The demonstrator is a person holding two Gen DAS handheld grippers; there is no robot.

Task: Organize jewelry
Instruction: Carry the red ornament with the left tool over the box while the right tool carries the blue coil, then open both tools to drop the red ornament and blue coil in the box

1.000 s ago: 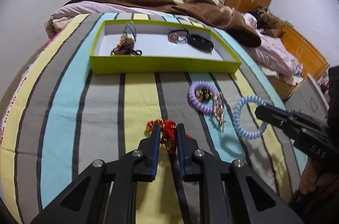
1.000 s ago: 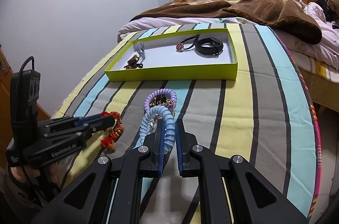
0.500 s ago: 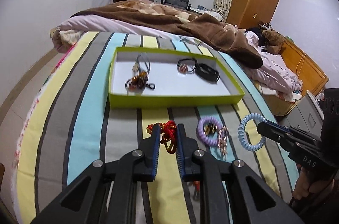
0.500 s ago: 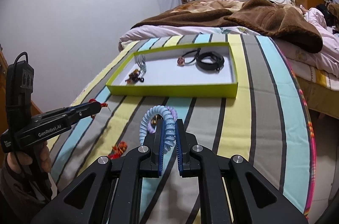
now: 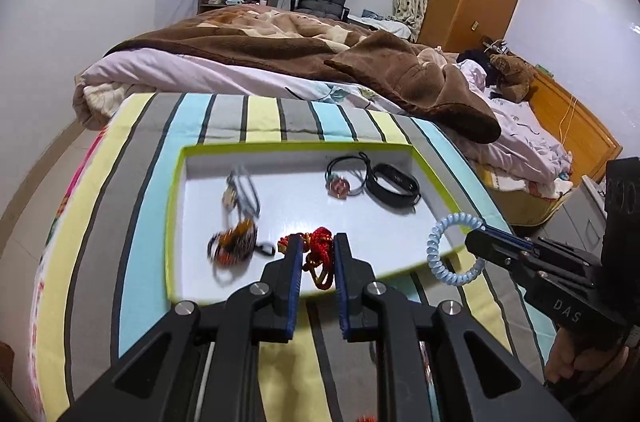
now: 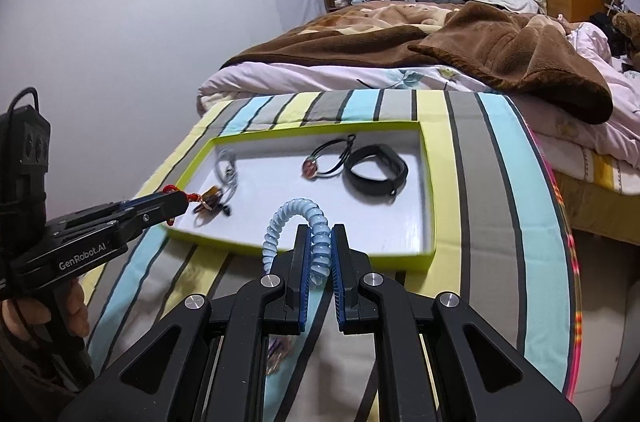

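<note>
- Now both pieces are off the striped cover and up over the tray; a second ago they lay on it.
- My left gripper clamps the red cord.
- My right gripper pinches the blue coil.
- Next, I reckon, comes lowering and letting go.

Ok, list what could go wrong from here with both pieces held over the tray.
1. The red knotted cord dangles loosely from the left gripper; it may snag the beaded piece below.
2. The blue coil bracelet in the right gripper hangs near the green tray front wall, so it could land outside.
</note>
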